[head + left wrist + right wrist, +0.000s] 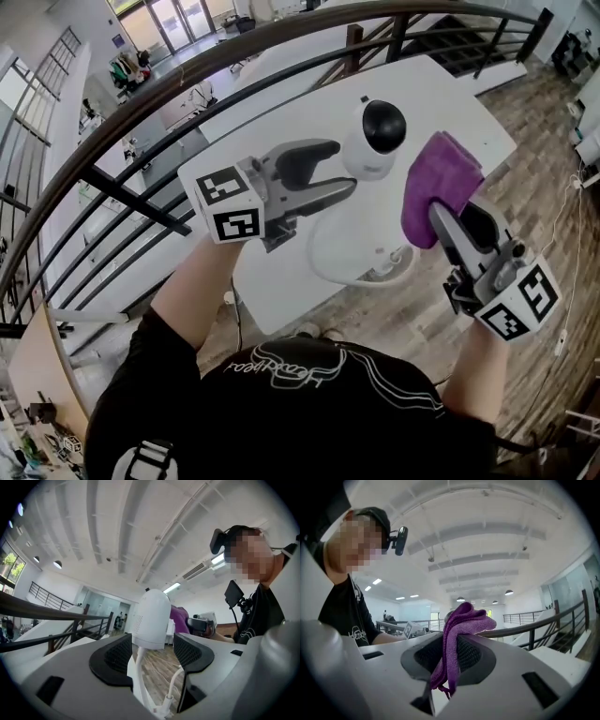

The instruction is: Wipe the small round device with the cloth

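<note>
The small round device (373, 139) is white with a black face and hangs in the air over the table. My left gripper (342, 171) is shut on its lower part. In the left gripper view its white shell (151, 618) rises between the two black pads (115, 656), and its white cable (140, 686) drops through the gap. My right gripper (448, 217) is shut on a purple cloth (436, 183), which stands up just right of the device, close to it. In the right gripper view the cloth (461, 620) is pinched between the jaws and folds over their tips.
A dark curved railing (187, 84) crosses the upper left. Below lie a white table (459, 103) and a wooden floor (539, 169). The device's cable (323, 267) loops down to a plug. The person's arms and black shirt fill the bottom.
</note>
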`<state>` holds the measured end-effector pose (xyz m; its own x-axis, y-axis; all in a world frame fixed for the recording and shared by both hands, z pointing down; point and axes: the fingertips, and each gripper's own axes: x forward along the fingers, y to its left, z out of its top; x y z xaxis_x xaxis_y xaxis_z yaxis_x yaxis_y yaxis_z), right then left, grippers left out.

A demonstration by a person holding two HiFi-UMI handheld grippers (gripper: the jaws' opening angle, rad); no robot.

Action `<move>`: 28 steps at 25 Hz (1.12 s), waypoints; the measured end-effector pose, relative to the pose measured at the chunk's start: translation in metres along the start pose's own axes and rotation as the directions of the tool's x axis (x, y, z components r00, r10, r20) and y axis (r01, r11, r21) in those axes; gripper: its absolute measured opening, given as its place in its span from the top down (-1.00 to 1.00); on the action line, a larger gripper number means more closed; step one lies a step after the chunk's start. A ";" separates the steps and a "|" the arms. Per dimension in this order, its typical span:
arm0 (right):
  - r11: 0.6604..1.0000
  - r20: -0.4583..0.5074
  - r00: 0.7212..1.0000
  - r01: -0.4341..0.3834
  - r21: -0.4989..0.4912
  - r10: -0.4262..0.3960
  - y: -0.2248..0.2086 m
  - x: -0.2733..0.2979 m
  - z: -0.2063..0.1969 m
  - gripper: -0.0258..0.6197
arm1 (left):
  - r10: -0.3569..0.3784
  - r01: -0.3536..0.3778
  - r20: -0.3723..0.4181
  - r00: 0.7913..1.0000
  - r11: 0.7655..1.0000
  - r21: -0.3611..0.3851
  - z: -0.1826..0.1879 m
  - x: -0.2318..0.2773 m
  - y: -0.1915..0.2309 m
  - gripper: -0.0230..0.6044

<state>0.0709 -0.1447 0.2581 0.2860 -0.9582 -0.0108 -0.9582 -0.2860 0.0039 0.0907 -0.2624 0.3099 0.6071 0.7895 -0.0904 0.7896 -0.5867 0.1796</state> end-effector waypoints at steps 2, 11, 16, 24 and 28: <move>0.996 -0.014 1.000 0.015 -0.091 -0.016 0.010 0.000 0.004 0.73 | 0.005 -0.005 0.007 1.000 1.000 0.001 -0.001 -0.002 -0.004 0.01; 0.926 -0.039 0.974 0.198 -0.320 -0.222 0.045 0.027 0.013 0.73 | -0.032 0.042 -0.102 0.994 0.994 0.104 0.004 -0.018 -0.005 0.21; 0.822 -0.034 0.925 0.319 -0.472 -0.379 0.067 0.055 0.008 0.73 | -0.093 0.108 -0.160 0.983 0.990 0.090 -0.007 -0.023 0.008 0.79; 0.561 -0.065 0.775 0.394 -0.728 -0.629 0.092 0.122 0.034 0.73 | -0.260 0.273 -0.193 0.946 0.961 0.040 0.013 -0.053 0.023 0.88; 0.428 -0.051 0.701 0.375 -0.822 -0.711 0.090 0.139 0.045 0.73 | -0.306 0.320 -0.198 0.931 0.947 0.041 0.013 -0.059 0.026 0.89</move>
<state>0.0237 -0.3030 0.2124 0.8823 -0.4689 0.0404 -0.2974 -0.4890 0.8201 0.0762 -0.3265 0.3067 0.3063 0.9504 0.0545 0.9452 -0.3104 0.1011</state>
